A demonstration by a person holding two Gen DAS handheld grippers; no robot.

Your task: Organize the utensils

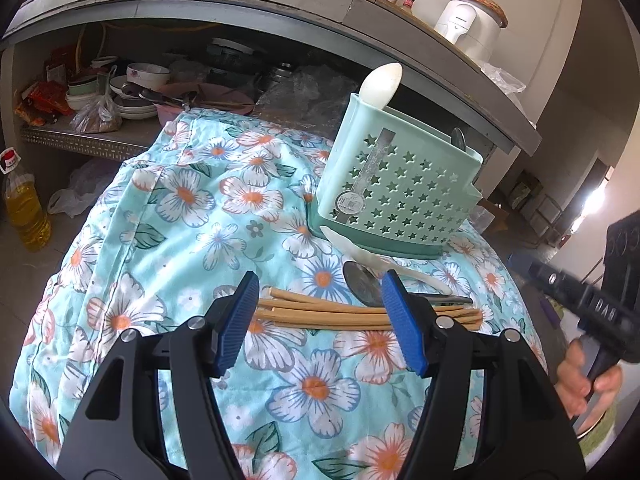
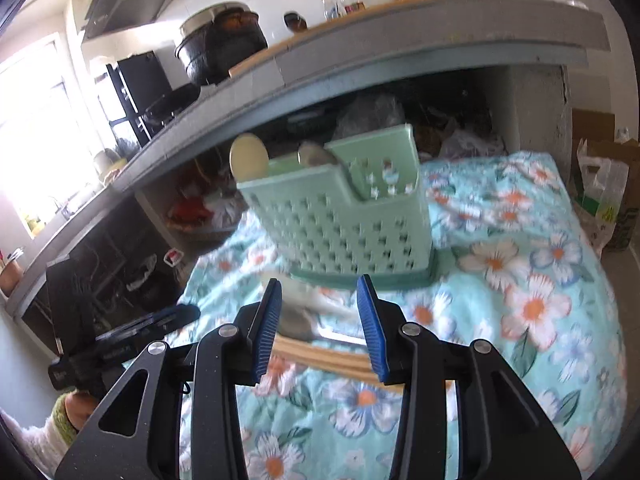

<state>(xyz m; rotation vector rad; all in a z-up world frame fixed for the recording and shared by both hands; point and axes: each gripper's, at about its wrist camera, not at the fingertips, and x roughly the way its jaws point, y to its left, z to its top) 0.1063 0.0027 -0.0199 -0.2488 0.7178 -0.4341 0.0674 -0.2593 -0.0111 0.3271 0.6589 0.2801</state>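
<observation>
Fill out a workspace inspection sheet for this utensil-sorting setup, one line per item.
Surface: floral cloth covers the work area, rumpled on its left side.
Job's things: green star-holed caddy stands upright, a white spoon and a metal spoon already in it. Chopsticks, a second metal spoon and a white ladle lie on the cloth before it.
Clutter: nothing seen on the cloth.
Grippers: left gripper open above the chopsticks; right gripper open, nothing between its jaws.
Cables: nothing seen.
Surroundings: bowls crowd the shelf under the counter; oil bottle on the floor; white appliance on the counter.
</observation>
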